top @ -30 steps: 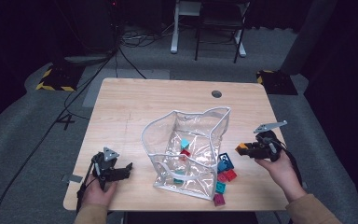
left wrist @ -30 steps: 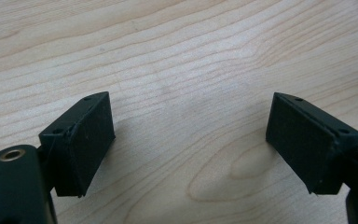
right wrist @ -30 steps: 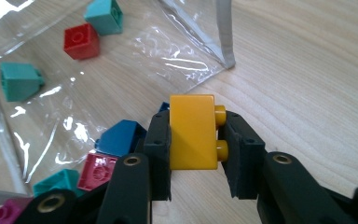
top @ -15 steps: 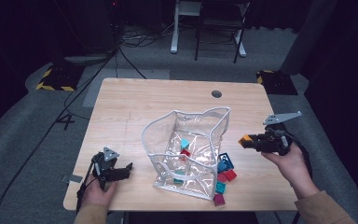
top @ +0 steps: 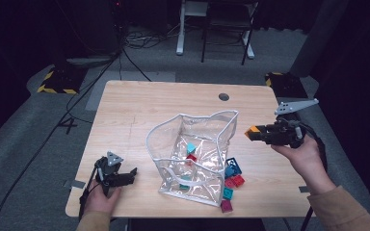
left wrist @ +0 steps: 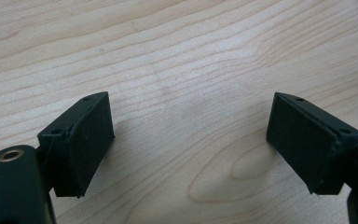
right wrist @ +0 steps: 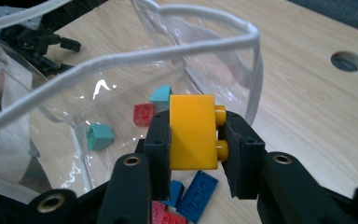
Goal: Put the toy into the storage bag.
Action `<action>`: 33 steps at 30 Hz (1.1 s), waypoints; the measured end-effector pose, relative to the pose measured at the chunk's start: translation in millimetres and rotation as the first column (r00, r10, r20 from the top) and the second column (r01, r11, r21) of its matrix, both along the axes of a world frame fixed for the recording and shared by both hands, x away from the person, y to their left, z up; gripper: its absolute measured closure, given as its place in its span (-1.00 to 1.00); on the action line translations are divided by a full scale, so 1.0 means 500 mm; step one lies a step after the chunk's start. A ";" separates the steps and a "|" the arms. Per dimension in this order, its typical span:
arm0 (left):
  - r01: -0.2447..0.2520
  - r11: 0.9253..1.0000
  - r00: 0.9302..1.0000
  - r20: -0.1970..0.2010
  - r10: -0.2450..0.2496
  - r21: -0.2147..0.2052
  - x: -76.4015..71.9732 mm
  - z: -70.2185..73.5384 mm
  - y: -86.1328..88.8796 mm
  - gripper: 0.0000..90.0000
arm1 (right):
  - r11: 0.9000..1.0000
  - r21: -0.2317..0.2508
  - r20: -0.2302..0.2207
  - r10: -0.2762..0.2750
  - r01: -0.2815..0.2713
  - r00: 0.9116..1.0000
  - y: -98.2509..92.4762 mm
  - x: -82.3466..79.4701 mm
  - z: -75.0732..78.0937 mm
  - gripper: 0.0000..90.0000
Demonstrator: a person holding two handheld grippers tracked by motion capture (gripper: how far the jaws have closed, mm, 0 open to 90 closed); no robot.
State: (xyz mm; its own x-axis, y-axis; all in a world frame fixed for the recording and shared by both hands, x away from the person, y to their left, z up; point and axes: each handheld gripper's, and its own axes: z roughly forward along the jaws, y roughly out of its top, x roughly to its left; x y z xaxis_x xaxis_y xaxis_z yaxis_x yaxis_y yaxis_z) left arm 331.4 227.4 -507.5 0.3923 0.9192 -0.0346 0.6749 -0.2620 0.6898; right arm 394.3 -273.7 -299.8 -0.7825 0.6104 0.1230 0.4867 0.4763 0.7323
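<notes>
A clear plastic bag (top: 192, 149) with a white rim stands open in the middle of the wooden table (top: 173, 103); a few teal and red bricks lie inside it (right wrist: 144, 114). My right gripper (top: 253, 133) hangs in the air just right of the bag's rim, shut on a yellow brick (right wrist: 192, 132). Blue, red and magenta bricks (top: 232, 179) lie on the table at the bag's right front corner. My left gripper (top: 131, 173) rests low on the table at the front left, open, with bare wood between its pads (left wrist: 88, 140).
A round cable hole (top: 224, 96) sits in the table's far right part. Beyond the table, chair legs and cables stand on the dark floor. Bare wood stretches along the table's far and left sides.
My right gripper has risen off the table with the yellow brick and drifted slightly right, now level with the bag's rim. The left gripper has stayed where it was.
</notes>
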 end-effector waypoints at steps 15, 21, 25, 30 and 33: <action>0.000 1.000 1.000 0.000 0.000 0.001 0.000 0.000 0.000 -0.67 | 0.998 -0.007 0.030 0.067 -0.067 0.997 0.091 0.029 0.076 0.46; -0.002 1.000 1.000 -0.001 0.002 -0.001 0.000 0.000 0.000 -0.66 | 0.996 -0.032 0.044 0.090 -0.089 0.995 0.130 0.037 0.097 0.46; -0.003 1.000 1.000 0.001 0.003 0.001 0.001 0.000 0.000 -0.66 | 0.994 -0.043 0.046 0.101 -0.099 0.994 0.153 0.042 0.105 0.46; -0.003 1.000 1.000 0.001 0.003 0.001 0.001 0.000 0.000 -0.66 | 0.991 -0.060 0.043 0.119 -0.117 0.992 0.180 0.049 0.107 0.46; -0.003 1.000 1.000 0.000 0.003 0.000 0.001 0.000 0.000 -0.66 | 0.989 -0.070 0.036 0.131 -0.128 0.991 0.200 0.054 0.104 0.46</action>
State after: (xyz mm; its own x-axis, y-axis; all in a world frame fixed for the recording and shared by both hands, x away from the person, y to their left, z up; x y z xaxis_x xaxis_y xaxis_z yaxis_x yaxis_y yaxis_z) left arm 331.8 227.3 -507.5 0.3894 0.9204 -0.0344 0.6757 -0.2601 0.6898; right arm 421.4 -173.7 -247.7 -0.8589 0.5095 0.0522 0.3887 0.5821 0.7142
